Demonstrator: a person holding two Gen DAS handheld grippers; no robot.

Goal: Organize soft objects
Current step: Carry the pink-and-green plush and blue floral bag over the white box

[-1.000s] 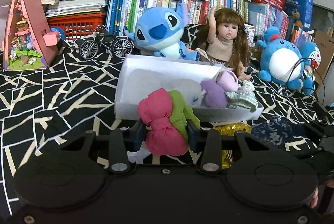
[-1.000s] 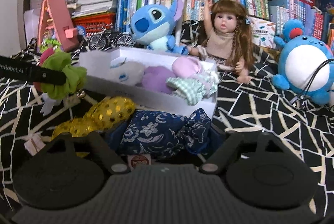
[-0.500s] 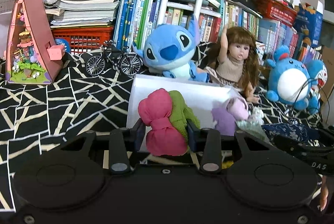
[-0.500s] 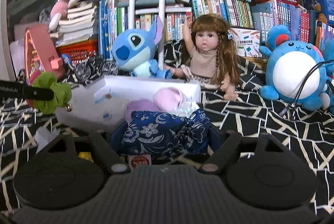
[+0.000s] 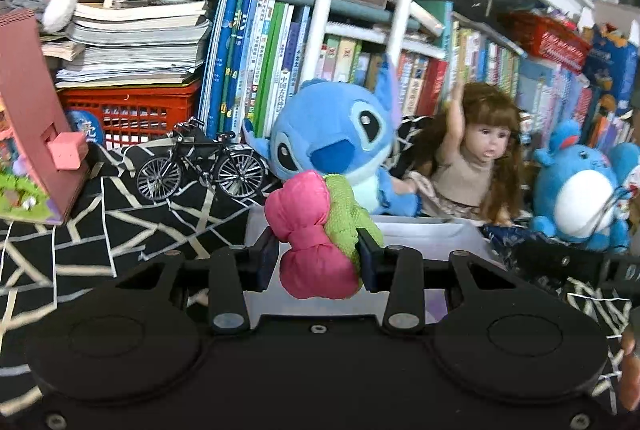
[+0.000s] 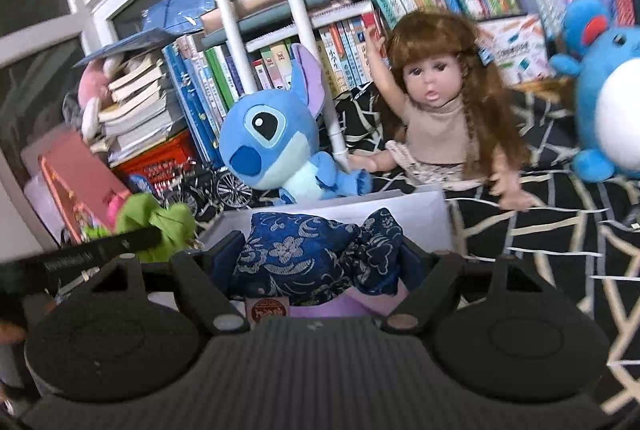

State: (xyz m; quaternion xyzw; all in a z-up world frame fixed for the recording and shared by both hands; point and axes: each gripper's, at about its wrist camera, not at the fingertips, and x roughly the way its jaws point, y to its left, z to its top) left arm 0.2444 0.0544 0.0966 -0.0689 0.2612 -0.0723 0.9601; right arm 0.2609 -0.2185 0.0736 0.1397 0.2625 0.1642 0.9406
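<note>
My left gripper (image 5: 318, 256) is shut on a pink and green cloth pouch (image 5: 316, 242), held above the near part of the white box (image 5: 420, 234). My right gripper (image 6: 320, 266) is shut on a dark blue flowered pouch (image 6: 316, 254), also over the white box (image 6: 400, 203). A purple soft item (image 6: 352, 306) shows in the box under the blue pouch. In the right wrist view the left gripper's finger (image 6: 100, 252) and its green pouch (image 6: 160, 222) appear at the left.
Behind the box sit a blue plush (image 5: 336, 145), a doll (image 5: 476, 157) and a round blue plush (image 5: 580, 193). A toy bicycle (image 5: 200, 165), a red basket (image 5: 128, 113), stacked books and a pink toy house (image 5: 32, 133) stand at the left on the black patterned cloth.
Both grippers have risen and moved forward over the white box, each still holding its pouch. The right gripper has rolled, so its view is tilted. The gold pouch has dropped out of sight.
</note>
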